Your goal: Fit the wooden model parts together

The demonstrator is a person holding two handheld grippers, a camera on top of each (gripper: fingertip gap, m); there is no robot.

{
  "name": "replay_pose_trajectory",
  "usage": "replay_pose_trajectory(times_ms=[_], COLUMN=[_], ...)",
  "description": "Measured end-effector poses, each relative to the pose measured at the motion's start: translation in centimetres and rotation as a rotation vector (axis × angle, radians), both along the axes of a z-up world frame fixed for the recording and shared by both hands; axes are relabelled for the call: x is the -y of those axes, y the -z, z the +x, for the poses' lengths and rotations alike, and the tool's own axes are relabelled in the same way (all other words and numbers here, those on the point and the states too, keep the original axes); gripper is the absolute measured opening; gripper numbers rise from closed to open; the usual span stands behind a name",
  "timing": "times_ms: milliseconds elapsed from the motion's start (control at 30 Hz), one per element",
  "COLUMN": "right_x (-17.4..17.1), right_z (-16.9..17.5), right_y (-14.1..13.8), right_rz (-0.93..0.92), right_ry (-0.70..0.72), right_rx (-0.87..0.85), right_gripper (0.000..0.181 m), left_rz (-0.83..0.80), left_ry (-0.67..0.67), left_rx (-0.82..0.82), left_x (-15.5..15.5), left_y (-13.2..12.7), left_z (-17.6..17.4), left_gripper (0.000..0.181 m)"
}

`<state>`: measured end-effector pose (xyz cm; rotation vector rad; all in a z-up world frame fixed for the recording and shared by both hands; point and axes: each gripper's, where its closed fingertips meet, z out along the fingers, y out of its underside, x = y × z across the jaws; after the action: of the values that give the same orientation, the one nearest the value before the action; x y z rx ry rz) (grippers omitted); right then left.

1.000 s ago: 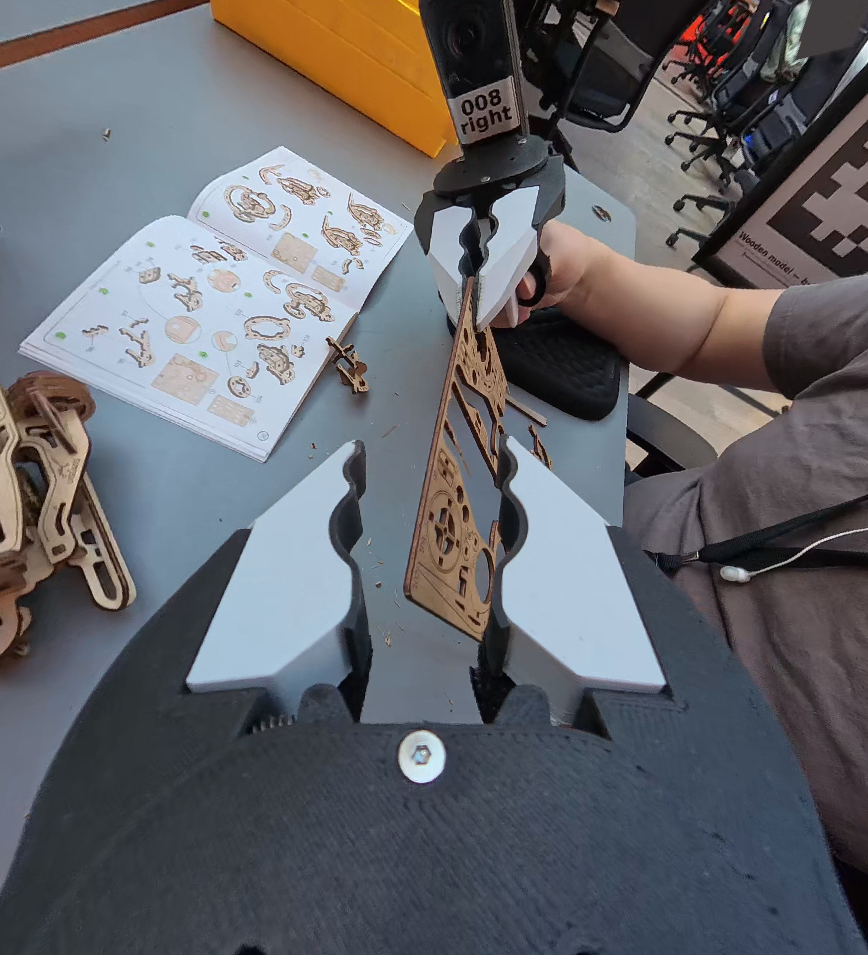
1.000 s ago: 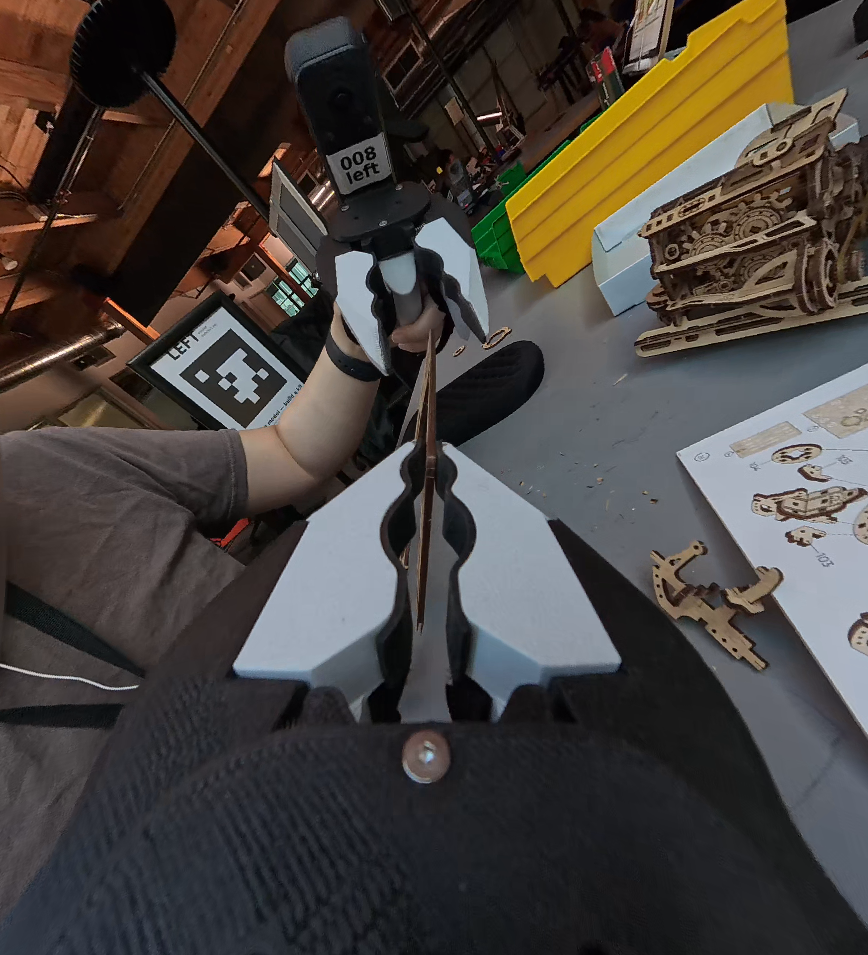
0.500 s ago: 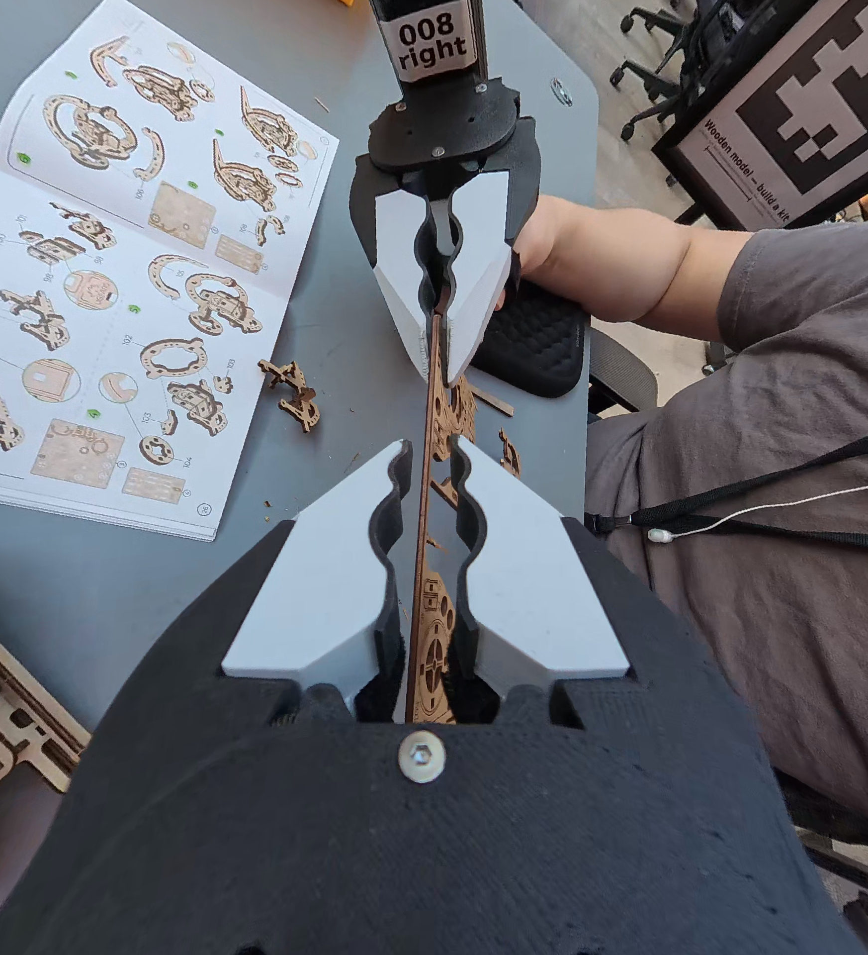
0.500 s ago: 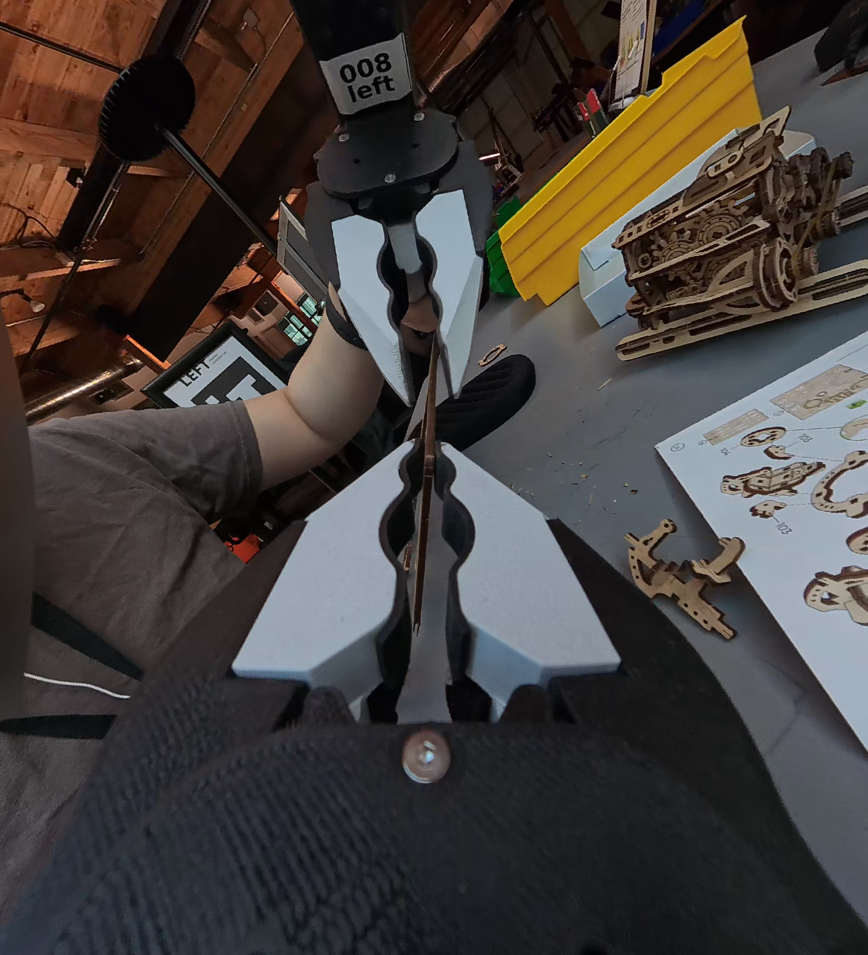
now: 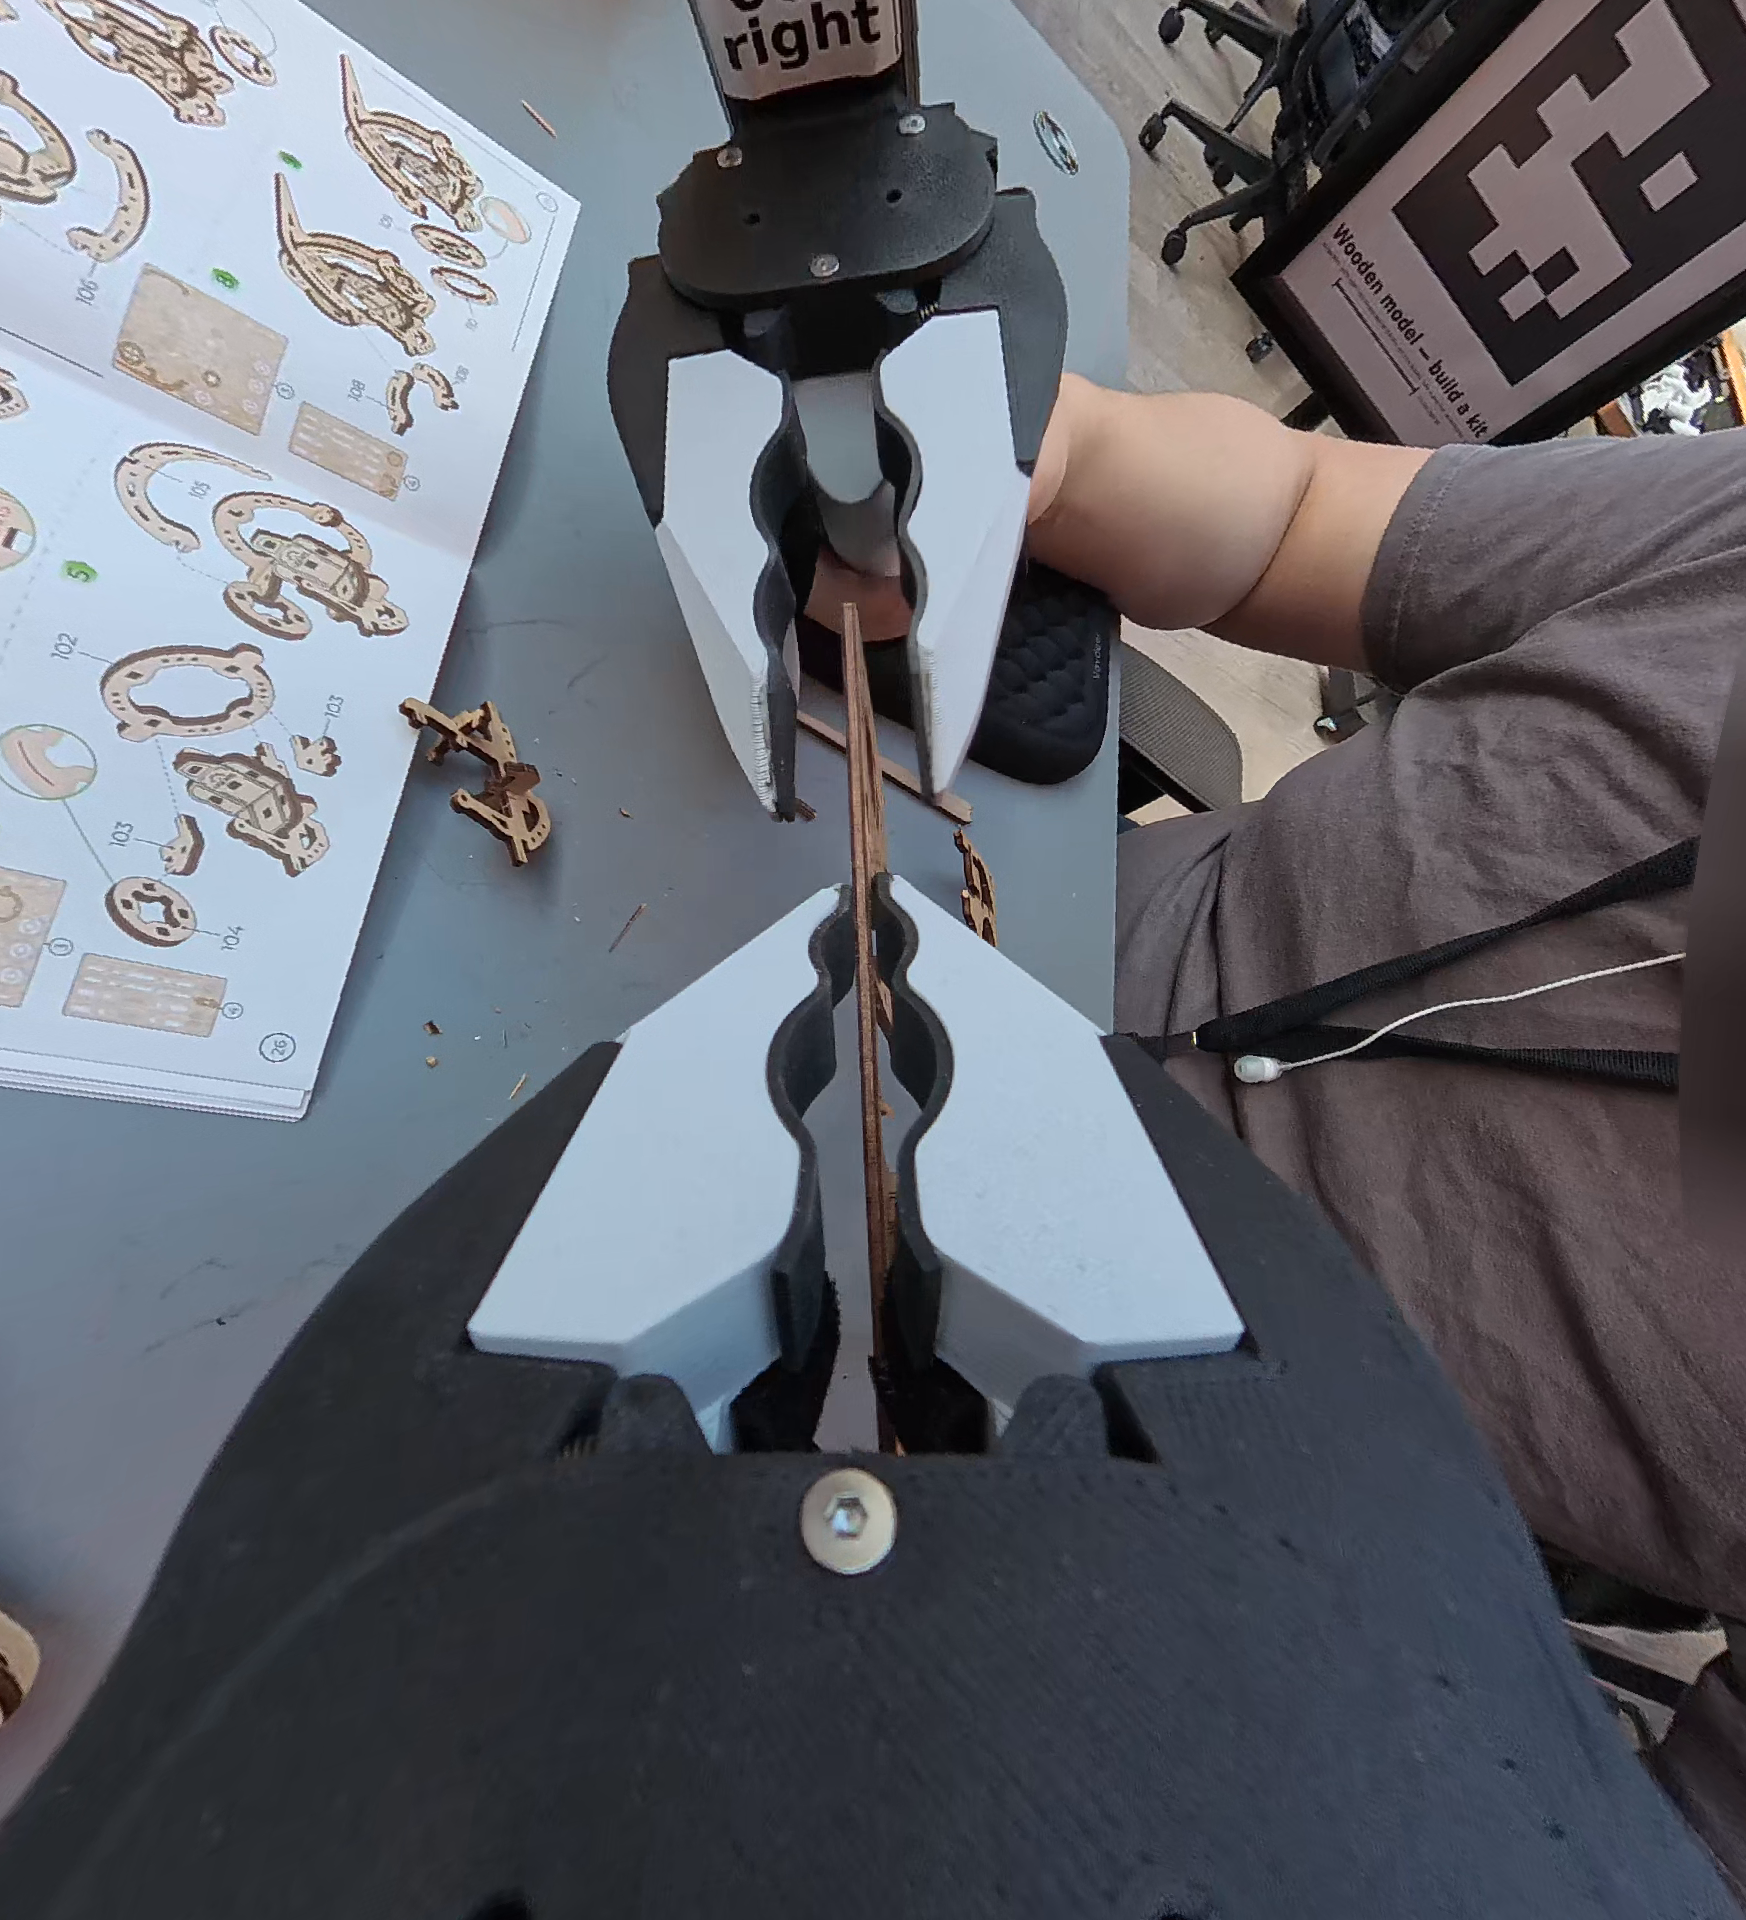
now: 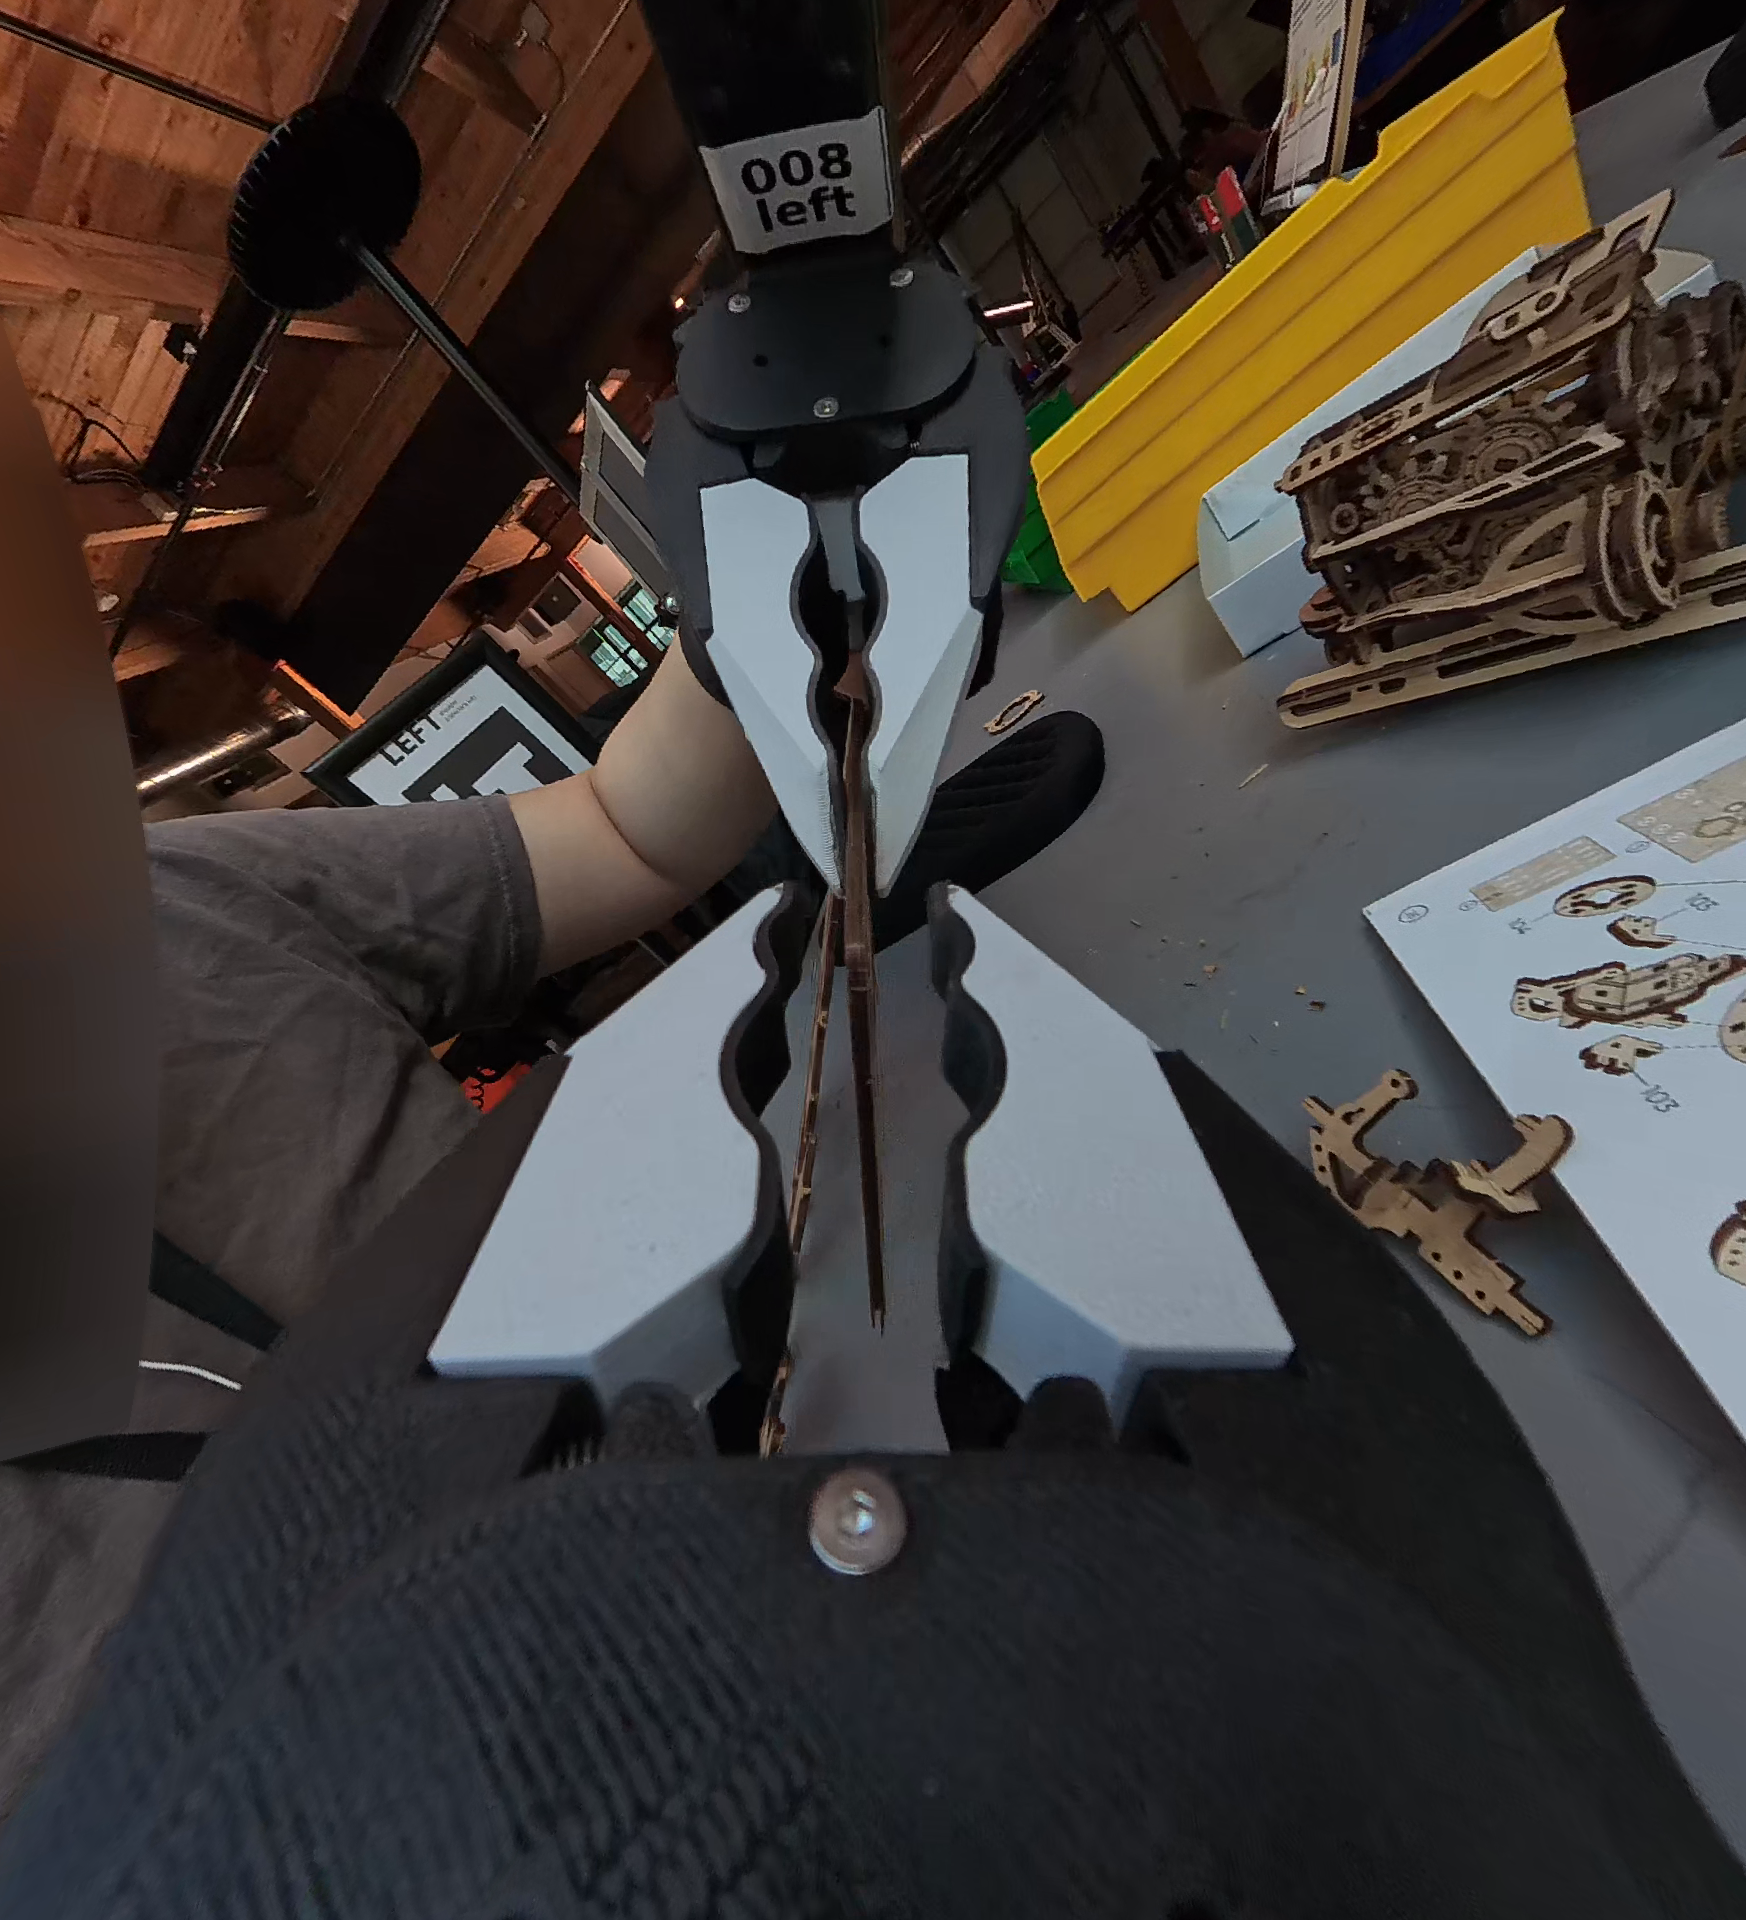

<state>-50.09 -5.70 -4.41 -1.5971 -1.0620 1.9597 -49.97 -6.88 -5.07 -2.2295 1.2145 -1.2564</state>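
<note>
A thin laser-cut wooden parts sheet [image 5: 861, 748] is held edge-on between the two grippers, which face each other above the table edge. My left gripper [image 5: 858, 894] is shut on the near end of the sheet. My right gripper [image 5: 856, 779] is open, with its fingers either side of the sheet's far end and not touching it. In the right wrist view the sheet [image 6: 864, 1143] runs down the gap of my open right gripper [image 6: 858, 914], and the left gripper [image 6: 855, 878] pinches it at the far end. A small assembled wooden part [image 5: 490, 769] lies on the table.
An open instruction booklet [image 5: 173, 520] lies left of the grippers, also in the right wrist view [image 6: 1627, 987]. A built wooden model [image 6: 1575, 447], a white box [image 6: 1253, 540] and a yellow bin [image 6: 1316, 343] stand behind. A black wrist pad [image 5: 1045, 686] lies at the table edge, by the person's body. My two grippers' fingertips are within a few centimetres of each other.
My left gripper has closed on the sheet. My right gripper, which held it before, has opened and let go. Both grippers have moved closer together.
</note>
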Motion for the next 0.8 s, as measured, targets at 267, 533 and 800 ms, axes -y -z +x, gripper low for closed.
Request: replay_pose_trajectory(times_ms=[267, 533, 800], right_x=[-2.7, -0.2, 0.1], right_z=[1.5, 0.9, 0.5], right_y=[-1.8, -1.1, 0.4], right_rz=[-0.148, -0.077, 0.012], right_ry=[0.080, -0.033, -0.001], right_rx=[-0.126, -0.051, 0.066], right_gripper=[0.024, 0.030, 0.001], left_rz=[-0.113, -0.175, -0.136], left_ry=[0.019, 0.010, -0.008], left_rx=[0.026, 0.031, -0.006], left_x=[0.6, 0.5, 0.0], left_y=[-0.1, 0.0, 0.6], left_z=[0.6, 0.5, 0.7], left_gripper=[0.000, 0.000, 0.000])
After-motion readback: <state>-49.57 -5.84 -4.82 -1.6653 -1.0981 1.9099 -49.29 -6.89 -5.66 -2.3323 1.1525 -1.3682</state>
